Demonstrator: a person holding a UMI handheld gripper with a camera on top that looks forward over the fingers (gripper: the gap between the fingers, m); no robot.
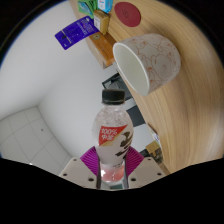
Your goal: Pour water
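My gripper (113, 166) is shut on a clear plastic bottle (113, 140) with a pink and white label and a dark cap (115, 96). The purple pads press on the bottle's lower body from both sides. The whole view is tilted: the bottle's cap points toward a white and beige cup (148, 60) that stands on a wooden table (185, 100) just beyond the cap. The cup's open mouth faces the bottle. The cap is on the bottle.
On the table beyond the cup lie a purple packet (75, 33), a blue and white box (87, 8) and a round red lid or disc (127, 13). A white wall and tiled floor (35, 135) are to the left of the bottle.
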